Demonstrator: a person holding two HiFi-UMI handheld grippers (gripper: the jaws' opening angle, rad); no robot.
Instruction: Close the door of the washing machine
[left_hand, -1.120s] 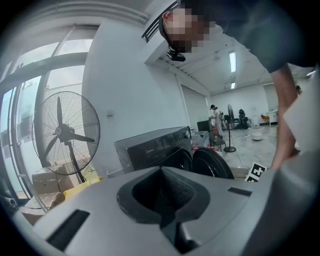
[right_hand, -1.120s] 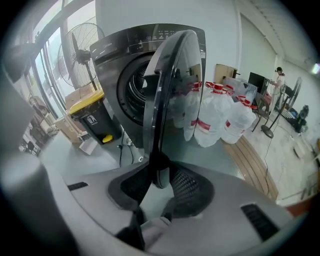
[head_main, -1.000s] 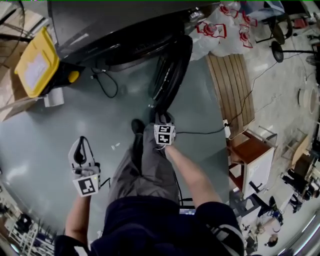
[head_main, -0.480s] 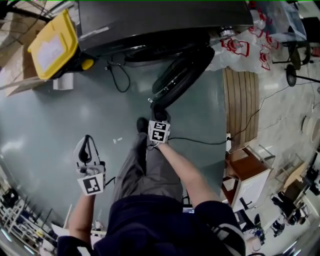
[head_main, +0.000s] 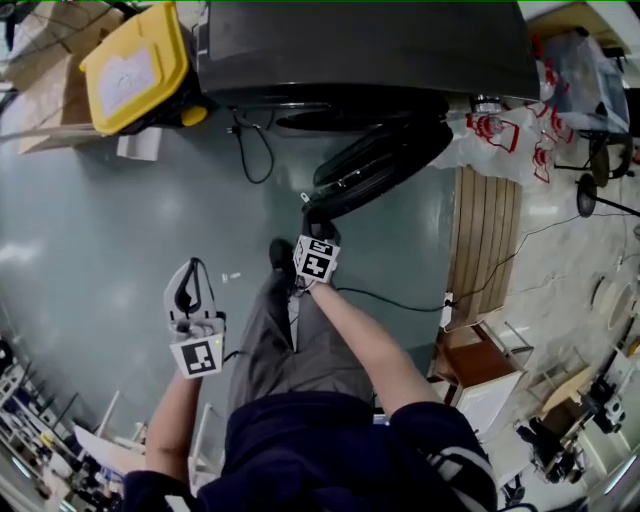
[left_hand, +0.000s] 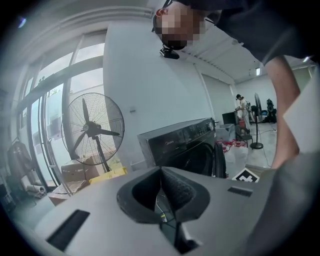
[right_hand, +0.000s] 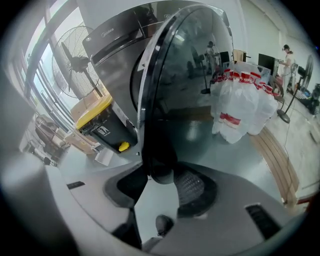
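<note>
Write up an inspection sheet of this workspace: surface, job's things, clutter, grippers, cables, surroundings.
Surface: grey floor, glossy.
Job's things: washing machine; its door stands open.
Clutter: yellow-lidded bin, cardboard boxes, white bags, wooden slats.
Grippers: right gripper jaws apart, have just been opening, door's edge between them; left gripper jaws together, empty.
Cables: black cable by the machine; second cable across the floor.
Surroundings: standing fan, windows.
</note>
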